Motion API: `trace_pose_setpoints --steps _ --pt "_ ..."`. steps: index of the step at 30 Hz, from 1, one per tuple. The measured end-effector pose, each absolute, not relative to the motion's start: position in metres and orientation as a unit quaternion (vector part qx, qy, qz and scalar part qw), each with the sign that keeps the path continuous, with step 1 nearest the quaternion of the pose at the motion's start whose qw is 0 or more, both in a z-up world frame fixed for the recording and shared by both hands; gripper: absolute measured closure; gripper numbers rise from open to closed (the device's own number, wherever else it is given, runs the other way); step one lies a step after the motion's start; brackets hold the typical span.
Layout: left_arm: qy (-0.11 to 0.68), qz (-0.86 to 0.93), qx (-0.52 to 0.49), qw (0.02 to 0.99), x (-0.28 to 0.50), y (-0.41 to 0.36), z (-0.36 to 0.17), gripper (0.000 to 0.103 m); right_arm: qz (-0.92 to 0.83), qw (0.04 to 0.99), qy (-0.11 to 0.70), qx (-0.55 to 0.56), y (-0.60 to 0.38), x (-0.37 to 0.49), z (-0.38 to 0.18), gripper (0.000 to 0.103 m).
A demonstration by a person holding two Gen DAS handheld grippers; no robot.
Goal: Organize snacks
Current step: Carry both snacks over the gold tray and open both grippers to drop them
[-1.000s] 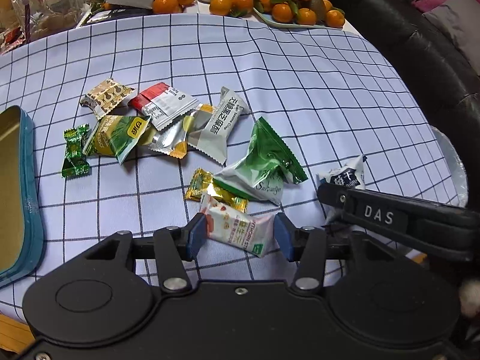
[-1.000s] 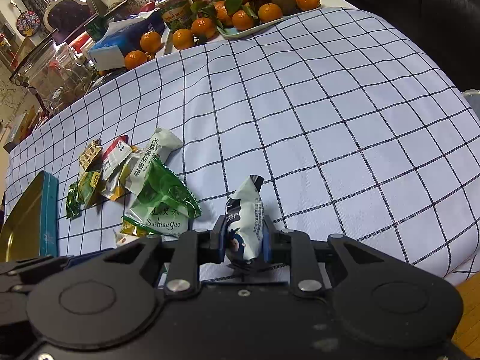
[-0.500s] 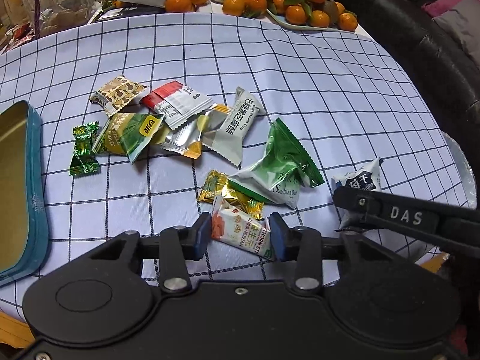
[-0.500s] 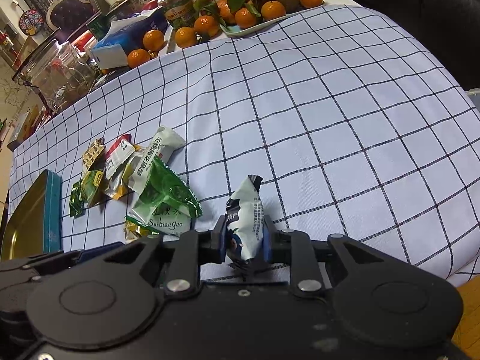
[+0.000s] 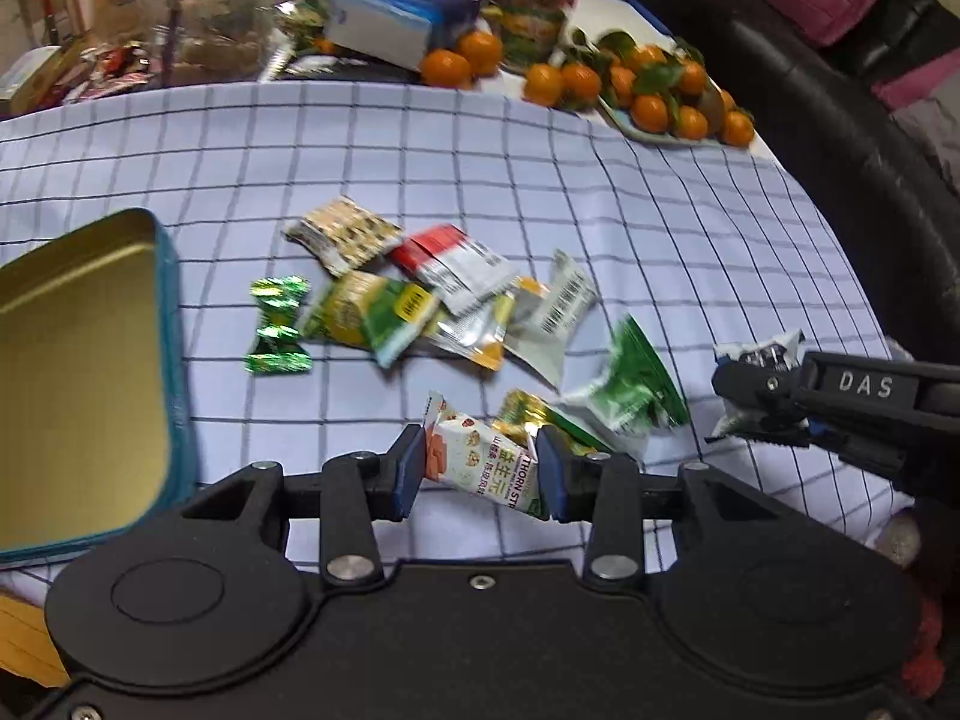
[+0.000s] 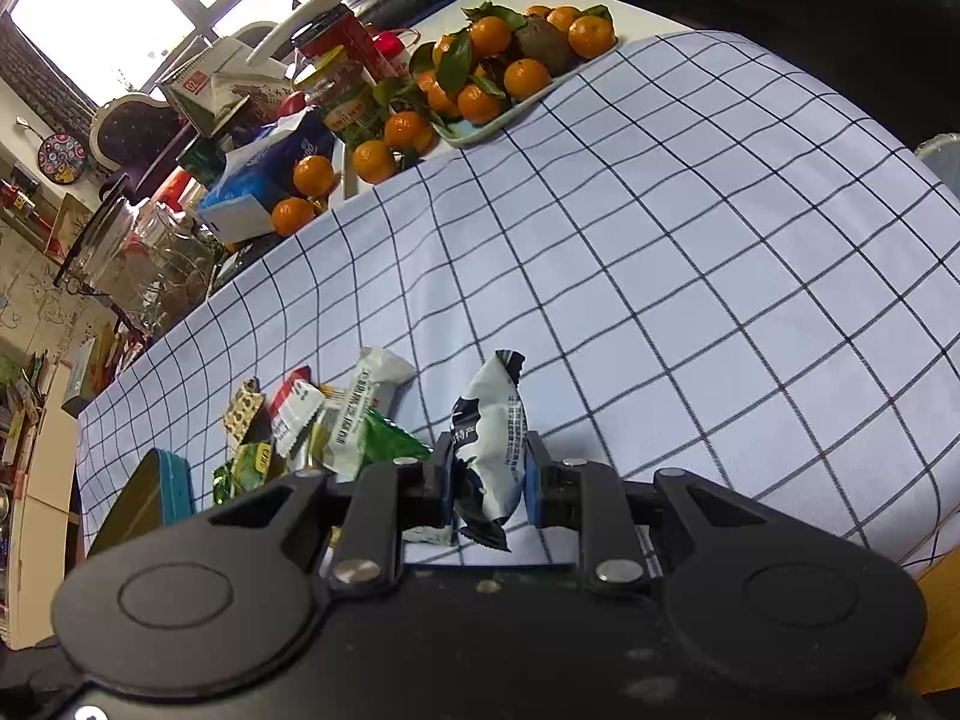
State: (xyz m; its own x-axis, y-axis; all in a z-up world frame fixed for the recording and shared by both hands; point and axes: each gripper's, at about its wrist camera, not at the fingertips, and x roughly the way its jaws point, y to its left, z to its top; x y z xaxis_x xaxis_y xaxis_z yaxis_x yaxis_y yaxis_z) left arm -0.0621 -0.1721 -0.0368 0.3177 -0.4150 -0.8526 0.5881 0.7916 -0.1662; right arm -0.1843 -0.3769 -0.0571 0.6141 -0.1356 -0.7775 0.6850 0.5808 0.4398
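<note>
Snacks are in both my hands: my left gripper (image 5: 483, 474) pinches a white snack packet (image 5: 480, 463) across its width, just above the checked surface (image 5: 480, 168), and my right gripper (image 6: 487, 483) is pressed tight on a black-and-white packet (image 6: 489, 450). Slick film could slide out of either hold on the way to the open tin (image 5: 78, 372) at my left, especially if I tilt. Swinging low, I could also scatter the loose pile of packets (image 5: 420, 300).
</note>
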Motion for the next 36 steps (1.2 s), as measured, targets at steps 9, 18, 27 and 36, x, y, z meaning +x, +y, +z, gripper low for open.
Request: trace_pose_setpoints --steps 9,18,27,36 --pt "0.475 -0.224 0.035 0.85 -0.026 -0.117 -0.013 0.055 -0.235 0.826 0.355 0.368 -0.348 -0.152 -0.042 0.08" --pt "0.448 -0.104 -0.007 0.888 0.006 -0.047 0.004 0.055 -0.183 0.845 0.363 0.347 -0.296 -0.11 -0.029 0.08" --pt "0.454 -0.01 -0.019 0.891 0.028 0.012 -0.002 0.055 -0.104 0.866 0.377 0.311 -0.227 -0.067 -0.024 0.08" --pt "0.462 0.034 -0.037 0.886 0.04 0.05 -0.007 0.055 -0.037 0.881 0.382 0.276 -0.172 -0.036 -0.022 0.079"
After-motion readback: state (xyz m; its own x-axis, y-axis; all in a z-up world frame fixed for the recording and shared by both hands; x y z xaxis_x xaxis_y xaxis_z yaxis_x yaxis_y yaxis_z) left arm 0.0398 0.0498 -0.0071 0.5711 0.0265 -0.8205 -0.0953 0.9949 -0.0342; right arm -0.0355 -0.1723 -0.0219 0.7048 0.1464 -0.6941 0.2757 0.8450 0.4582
